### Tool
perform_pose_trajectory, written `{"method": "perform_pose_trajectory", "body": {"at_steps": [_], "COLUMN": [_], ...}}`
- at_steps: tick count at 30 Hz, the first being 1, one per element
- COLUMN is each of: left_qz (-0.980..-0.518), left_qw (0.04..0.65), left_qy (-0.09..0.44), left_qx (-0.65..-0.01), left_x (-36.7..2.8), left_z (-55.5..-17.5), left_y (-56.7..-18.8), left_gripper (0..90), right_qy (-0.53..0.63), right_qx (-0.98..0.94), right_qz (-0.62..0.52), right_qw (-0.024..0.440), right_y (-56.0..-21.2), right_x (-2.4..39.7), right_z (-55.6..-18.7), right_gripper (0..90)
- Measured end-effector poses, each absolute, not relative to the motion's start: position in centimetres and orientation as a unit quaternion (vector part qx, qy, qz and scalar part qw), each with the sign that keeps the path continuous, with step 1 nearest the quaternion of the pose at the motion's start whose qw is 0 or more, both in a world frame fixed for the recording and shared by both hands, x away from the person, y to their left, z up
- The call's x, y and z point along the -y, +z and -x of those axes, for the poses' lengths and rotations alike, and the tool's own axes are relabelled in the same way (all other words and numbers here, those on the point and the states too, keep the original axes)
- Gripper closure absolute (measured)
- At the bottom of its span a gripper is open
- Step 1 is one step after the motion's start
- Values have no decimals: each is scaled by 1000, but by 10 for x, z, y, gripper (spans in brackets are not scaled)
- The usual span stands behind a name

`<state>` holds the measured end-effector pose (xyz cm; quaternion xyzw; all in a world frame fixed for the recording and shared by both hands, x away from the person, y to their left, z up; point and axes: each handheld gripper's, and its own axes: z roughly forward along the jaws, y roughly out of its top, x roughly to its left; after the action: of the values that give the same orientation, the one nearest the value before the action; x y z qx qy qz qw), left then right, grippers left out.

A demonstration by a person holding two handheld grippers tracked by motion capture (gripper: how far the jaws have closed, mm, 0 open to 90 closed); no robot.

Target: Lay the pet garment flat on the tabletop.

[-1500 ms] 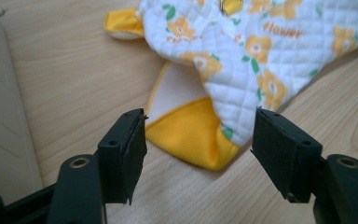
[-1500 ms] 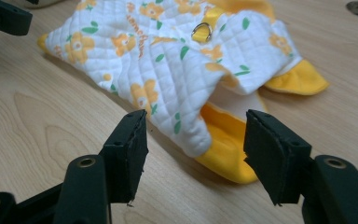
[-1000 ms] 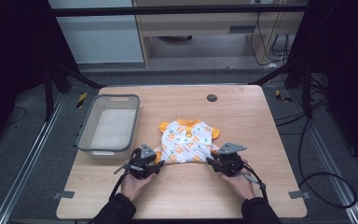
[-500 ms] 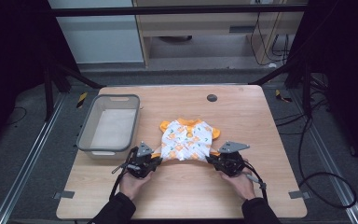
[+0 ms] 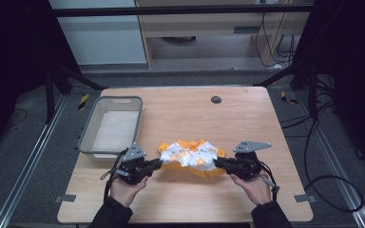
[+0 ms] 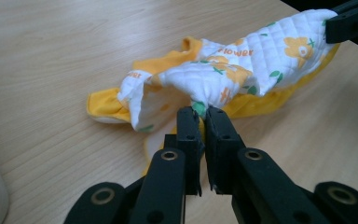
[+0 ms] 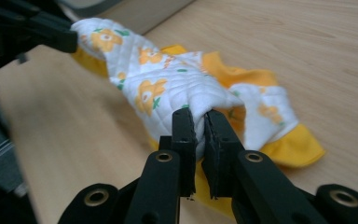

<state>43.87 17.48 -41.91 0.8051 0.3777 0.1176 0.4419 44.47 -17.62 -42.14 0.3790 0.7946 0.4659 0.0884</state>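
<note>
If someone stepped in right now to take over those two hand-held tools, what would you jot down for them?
Left tool: shut on the quilted flower-print cloth, pinching a bunched fold at its left end.
Right tool: shut on the same cloth at its right end.
The cloth is stretched between the two tools above the wooden table, its orange lining hanging down onto the wood.
The grey bin stands at the table's left, with nothing visible in it.
Done: both ends gripped and raised.
Left: probably folding the cloth or moving it to the bin.

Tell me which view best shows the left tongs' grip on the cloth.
The left gripper view: the left tongs pinch a fold of the cloth close up. The high view shows them small; the right gripper view shows them blurred.
</note>
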Motion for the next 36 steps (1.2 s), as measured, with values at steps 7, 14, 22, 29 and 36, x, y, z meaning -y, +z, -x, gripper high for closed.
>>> {"method": "perform_pose_trajectory", "body": {"at_steps": [7, 14, 22, 29, 36], "left_qz": [-796, -801, -805, -816, -823], "left_qw": [384, 373, 404, 389, 370], "left_qy": [103, 133, 155, 157, 140], "left_qx": [-457, -449, -406, -398, -408], "left_x": [-166, -163, -180, -185, -179], "left_z": [-500, -499, -465, -445, -445], "left_y": [-467, -472, -447, -463, -477], "left_gripper": [835, 674, 454, 373, 392], "right_qy": [402, 404, 448, 437, 417], "right_qx": [-794, -788, -773, -785, -798], "right_qz": [-433, -432, -407, -402, -404], "right_qw": [145, 170, 191, 178, 159], "right_y": [-470, -479, -449, -461, -485], "right_x": [156, 154, 180, 201, 199], "right_z": [-499, -502, -474, -445, -444], "right_gripper": [799, 712, 596, 517, 482]}}
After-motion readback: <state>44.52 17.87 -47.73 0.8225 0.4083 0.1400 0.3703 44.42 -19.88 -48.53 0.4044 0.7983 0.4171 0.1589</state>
